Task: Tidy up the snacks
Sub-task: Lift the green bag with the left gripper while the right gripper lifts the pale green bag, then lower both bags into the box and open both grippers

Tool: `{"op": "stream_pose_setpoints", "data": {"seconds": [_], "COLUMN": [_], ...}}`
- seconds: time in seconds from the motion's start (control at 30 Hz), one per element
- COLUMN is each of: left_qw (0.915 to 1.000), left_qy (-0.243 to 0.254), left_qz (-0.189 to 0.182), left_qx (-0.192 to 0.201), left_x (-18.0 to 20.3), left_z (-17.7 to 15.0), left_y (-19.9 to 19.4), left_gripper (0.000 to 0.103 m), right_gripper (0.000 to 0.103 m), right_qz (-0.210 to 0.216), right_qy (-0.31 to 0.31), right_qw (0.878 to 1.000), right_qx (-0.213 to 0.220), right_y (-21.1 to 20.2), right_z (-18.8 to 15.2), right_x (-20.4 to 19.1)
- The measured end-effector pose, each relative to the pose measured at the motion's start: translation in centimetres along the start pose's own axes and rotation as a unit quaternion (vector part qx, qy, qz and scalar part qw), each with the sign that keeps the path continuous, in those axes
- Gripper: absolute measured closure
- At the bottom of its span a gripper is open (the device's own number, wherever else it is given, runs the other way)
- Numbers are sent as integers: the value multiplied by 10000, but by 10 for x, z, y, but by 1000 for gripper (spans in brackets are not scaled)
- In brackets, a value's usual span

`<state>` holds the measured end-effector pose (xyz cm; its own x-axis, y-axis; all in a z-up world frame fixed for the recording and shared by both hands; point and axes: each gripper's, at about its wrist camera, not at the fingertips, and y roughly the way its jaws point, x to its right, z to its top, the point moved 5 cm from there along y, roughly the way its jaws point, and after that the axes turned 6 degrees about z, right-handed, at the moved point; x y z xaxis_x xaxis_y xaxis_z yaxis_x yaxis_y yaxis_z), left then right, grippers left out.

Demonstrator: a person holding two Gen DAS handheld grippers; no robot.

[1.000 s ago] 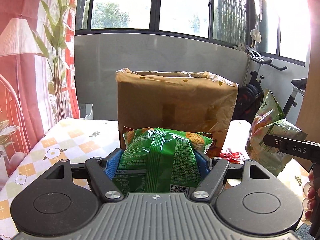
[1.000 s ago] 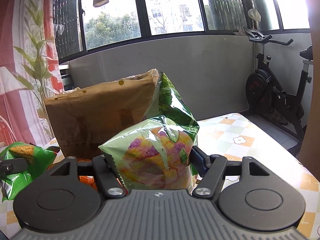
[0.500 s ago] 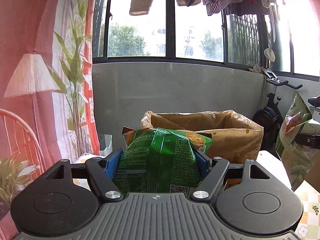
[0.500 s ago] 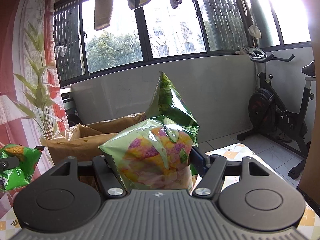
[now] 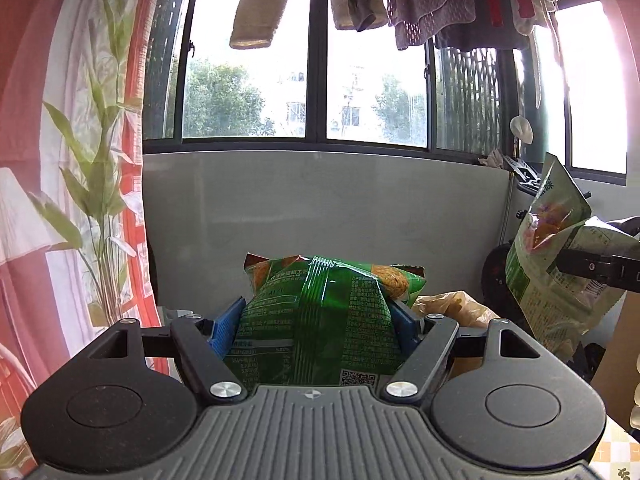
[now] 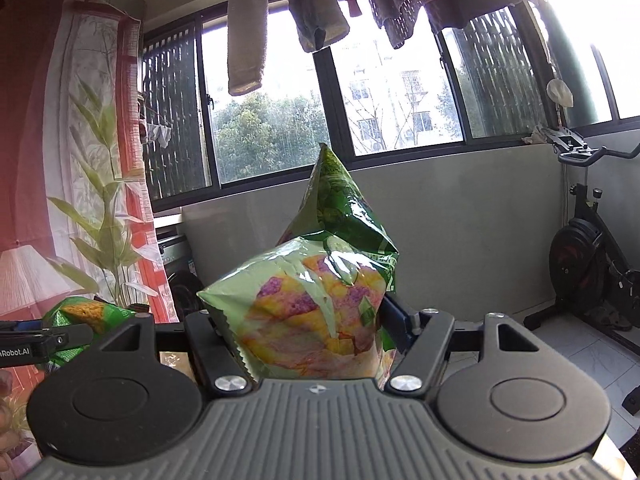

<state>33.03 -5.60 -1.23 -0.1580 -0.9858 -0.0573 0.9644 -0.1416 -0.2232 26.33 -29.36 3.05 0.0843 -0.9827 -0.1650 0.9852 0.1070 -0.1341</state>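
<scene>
Mid-carry step: left gripper (image 5: 316, 320) pinching dark green chip bag (image 5: 320, 320), right gripper (image 6: 312, 320) pinching pale green snack bag (image 6: 308, 304), both held up in air. Brown paper bag (image 5: 456, 308) low, just behind left bag. Next, I'd guess: get over opening, lower, let go

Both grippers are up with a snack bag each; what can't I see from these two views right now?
- Paper bag, left wrist view: only a crumpled rim shows behind the dark green snack bag; its opening is hidden.
- Tabletop: hidden by both gripper bodies.
- Light green snack bag, right wrist view: lower part hidden.
</scene>
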Motion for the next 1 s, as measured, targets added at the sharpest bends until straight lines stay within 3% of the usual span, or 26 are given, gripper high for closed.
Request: {"op": "stream_pose_setpoints", "data": {"seconds": [0.17,0.27,0.47,0.6,0.83,1.0], "left_qw": [9998,9988,9959,9920,9879,9898], "left_qy": [-47,-199,-411,-463,-553,-495], "left_qz": [-81,-196,-330,-608,-336,-287], "left_qx": [-193,-412,-728,-1007,-1411,-1303], "left_x": [5,9,12,14,6,-1], "left_z": [10,10,2,-9,-27,-23], "left_y": [43,72,109,129,149,129], "left_gripper": [26,26,25,24,18,18], "right_gripper": [34,34,34,34,28,24], "right_qz": [430,627,636,537,413,280], "right_qy": [-379,-254,155,366,325,250], "right_qw": [9983,9977,9961,9932,9901,9895], "right_qx": [126,-86,-599,-961,-1302,-1393], "right_y": [50,80,121,131,133,123], "right_z": [11,4,-26,-47,-61,-63], "right_x": [-13,-12,5,16,20,20]}}
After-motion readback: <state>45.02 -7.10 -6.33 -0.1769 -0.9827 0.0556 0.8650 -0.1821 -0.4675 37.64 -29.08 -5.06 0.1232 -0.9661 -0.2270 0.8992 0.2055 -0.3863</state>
